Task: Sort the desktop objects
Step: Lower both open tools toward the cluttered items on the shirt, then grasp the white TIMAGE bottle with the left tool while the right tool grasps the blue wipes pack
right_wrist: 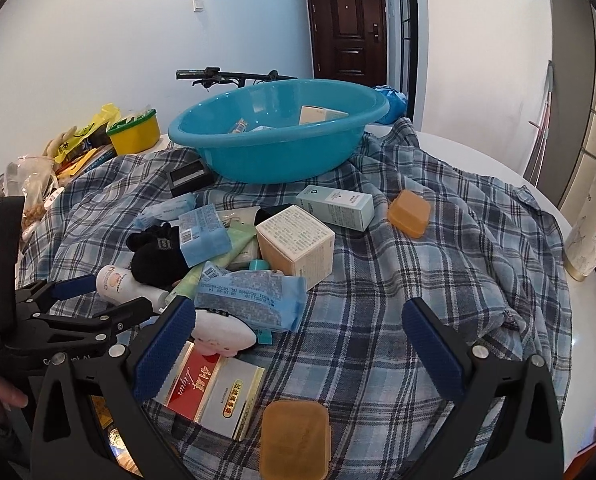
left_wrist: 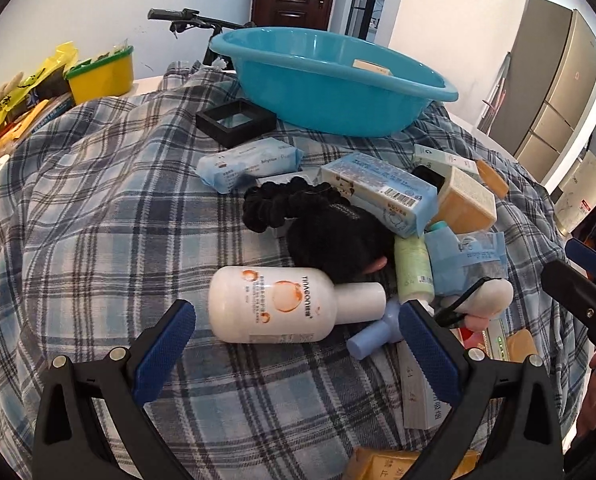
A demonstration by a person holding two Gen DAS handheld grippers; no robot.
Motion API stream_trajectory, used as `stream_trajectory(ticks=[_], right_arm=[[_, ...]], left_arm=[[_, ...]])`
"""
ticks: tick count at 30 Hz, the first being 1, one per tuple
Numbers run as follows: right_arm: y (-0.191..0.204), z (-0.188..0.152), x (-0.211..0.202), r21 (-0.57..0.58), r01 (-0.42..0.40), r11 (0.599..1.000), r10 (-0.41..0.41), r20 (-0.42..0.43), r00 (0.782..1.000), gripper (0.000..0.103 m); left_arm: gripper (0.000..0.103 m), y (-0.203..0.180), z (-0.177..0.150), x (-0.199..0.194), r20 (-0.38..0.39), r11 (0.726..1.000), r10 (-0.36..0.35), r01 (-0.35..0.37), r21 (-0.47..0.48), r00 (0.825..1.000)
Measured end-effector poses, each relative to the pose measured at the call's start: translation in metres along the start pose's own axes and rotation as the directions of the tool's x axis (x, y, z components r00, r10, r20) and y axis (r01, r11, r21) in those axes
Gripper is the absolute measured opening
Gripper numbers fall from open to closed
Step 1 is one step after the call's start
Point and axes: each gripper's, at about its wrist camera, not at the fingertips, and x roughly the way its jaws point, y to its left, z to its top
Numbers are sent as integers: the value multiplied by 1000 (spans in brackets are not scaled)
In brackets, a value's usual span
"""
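Here left gripper [left_wrist: 296, 354] gapes wide, empty, straddling the white lotion bottle [left_wrist: 278, 304] — lined up to grasp; right gripper [right_wrist: 298, 346] likewise wide, empty, waiting.

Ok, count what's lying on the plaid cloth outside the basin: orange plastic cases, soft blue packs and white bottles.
Orange plastic cases: 2
Soft blue packs: 2
White bottles: 1
Total: 5
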Motion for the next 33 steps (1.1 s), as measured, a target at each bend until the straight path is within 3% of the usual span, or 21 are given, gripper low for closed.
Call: stream_trajectory(ticks=[6, 16, 17, 33], right_arm=[[-7, 1, 3, 16, 9, 1000, -9, -5, 1000, 103], [-7, 4, 11, 11, 10, 1000, -10, -23, 1000, 103], [-6, 4, 12, 9, 9, 1000, -8, -26, 1000, 103], [20, 11, 39, -22, -14, 1000, 12, -86, 996, 103]], left_arm=[[103, -8, 4, 15, -25, 999, 19, -18, 34, 999], [102, -1, 10, 26, -38, 1000, -2, 2, 5, 999], [96, 0, 10, 26, -38, 1000, -7, 7, 3, 999], [96, 13, 15, 6, 1, 1000, -11, 11, -15, 1000]])
